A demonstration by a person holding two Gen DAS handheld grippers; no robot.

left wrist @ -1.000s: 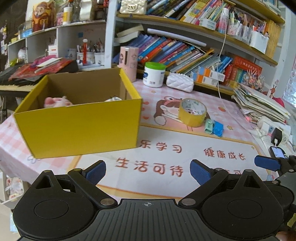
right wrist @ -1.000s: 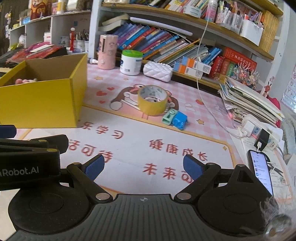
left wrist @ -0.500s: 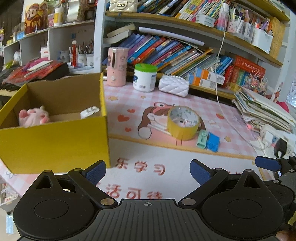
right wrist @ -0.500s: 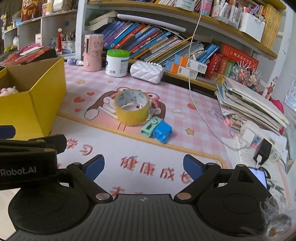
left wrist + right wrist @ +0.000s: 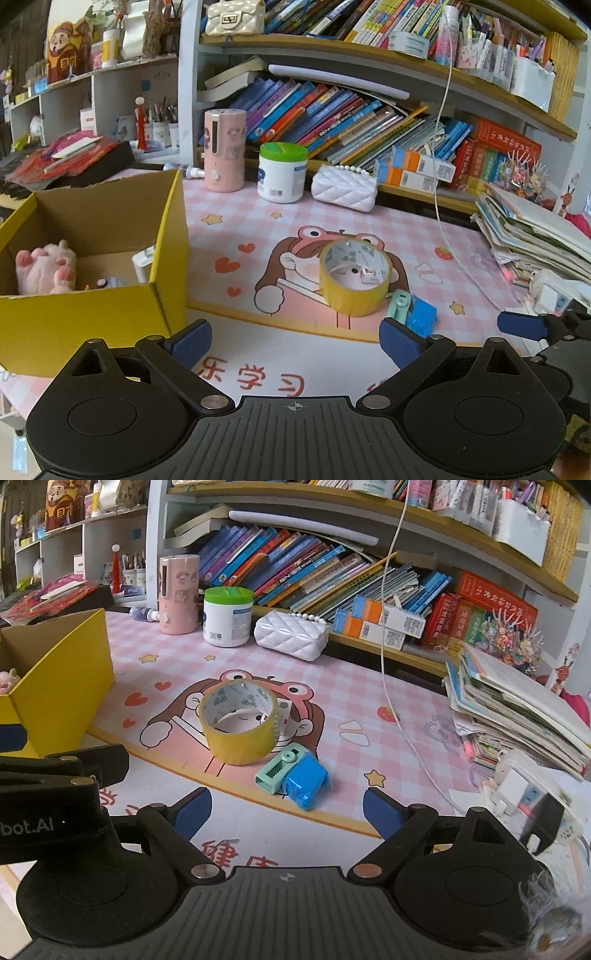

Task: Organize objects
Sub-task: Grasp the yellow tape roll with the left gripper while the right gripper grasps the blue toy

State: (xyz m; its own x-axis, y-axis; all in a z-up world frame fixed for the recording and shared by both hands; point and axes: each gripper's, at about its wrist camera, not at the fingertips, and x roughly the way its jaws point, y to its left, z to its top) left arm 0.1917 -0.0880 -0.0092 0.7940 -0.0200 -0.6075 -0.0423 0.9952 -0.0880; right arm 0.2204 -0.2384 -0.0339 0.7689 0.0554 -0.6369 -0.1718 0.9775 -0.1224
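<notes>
Right wrist view: the right hand-held gripper [image 5: 286,810] has its blue-padded jaws spread wide apart with nothing between them, hanging above the pink checked surface [image 5: 369,701]. Just beyond its tips, at about 12 o'clock, lie a mint-green toothed clip [image 5: 279,768] and a blue wrapped packet [image 5: 307,781], touching side by side. Past them, toward 11 o'clock, a roll of yellow tape [image 5: 240,722] stands on its flat side over the cartoon print, just beside the clip. At 9 o'clock the corner of a yellow cardboard box [image 5: 70,672] shows, and the left hand-held gripper [image 5: 48,775] crosses the lower left edge of the frame. Farther back, near 12 o'clock, a white tub with a green lid [image 5: 227,616], a pink cylinder [image 5: 178,594] and a white quilted purse [image 5: 291,635] stand in a row before a shelf of leaning books [image 5: 303,572]. At 3 o'clock a stack of booklets [image 5: 517,709] sits beside a white charger [image 5: 513,786], and a white cable [image 5: 388,664] trails down from the shelf.

In the left wrist view, the left hand-held gripper [image 5: 295,338] is likewise parted and empty. The yellow cardboard box [image 5: 92,317] fills the 9 to 10 o'clock side, open on top, with a pink plush toy [image 5: 46,271] lying inside against its left wall. The yellow tape [image 5: 356,275] sits at 1 o'clock, with the clip [image 5: 399,304] and packet [image 5: 422,317] to its right. A tip of the right hand-held gripper [image 5: 521,326] pokes in at 3 o'clock.
</notes>
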